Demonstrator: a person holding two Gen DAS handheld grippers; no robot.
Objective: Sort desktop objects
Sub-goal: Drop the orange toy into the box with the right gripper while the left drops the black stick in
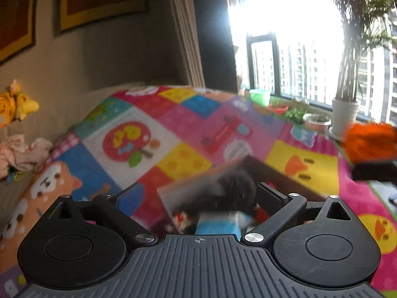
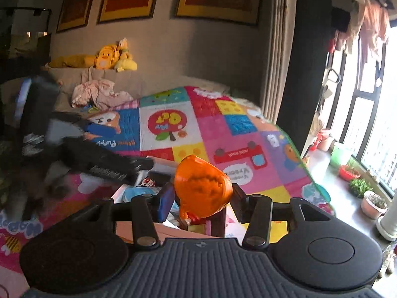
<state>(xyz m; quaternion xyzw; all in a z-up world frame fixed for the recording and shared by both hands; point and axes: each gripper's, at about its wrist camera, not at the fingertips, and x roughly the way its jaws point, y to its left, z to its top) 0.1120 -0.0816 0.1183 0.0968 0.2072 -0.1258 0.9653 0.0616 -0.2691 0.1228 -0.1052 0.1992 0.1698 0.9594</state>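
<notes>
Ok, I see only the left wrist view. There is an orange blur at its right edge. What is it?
Observer: It is an orange toy, clamped between the fingers of the right gripper.
Operator: Is this toy round?
Observer: Mostly round, with a point on top and small legs below.
Operator: And how does my left gripper look from the right wrist view?
Observer: The left gripper is blurred, at the left of that view, with its fingers reaching over the box.
</notes>
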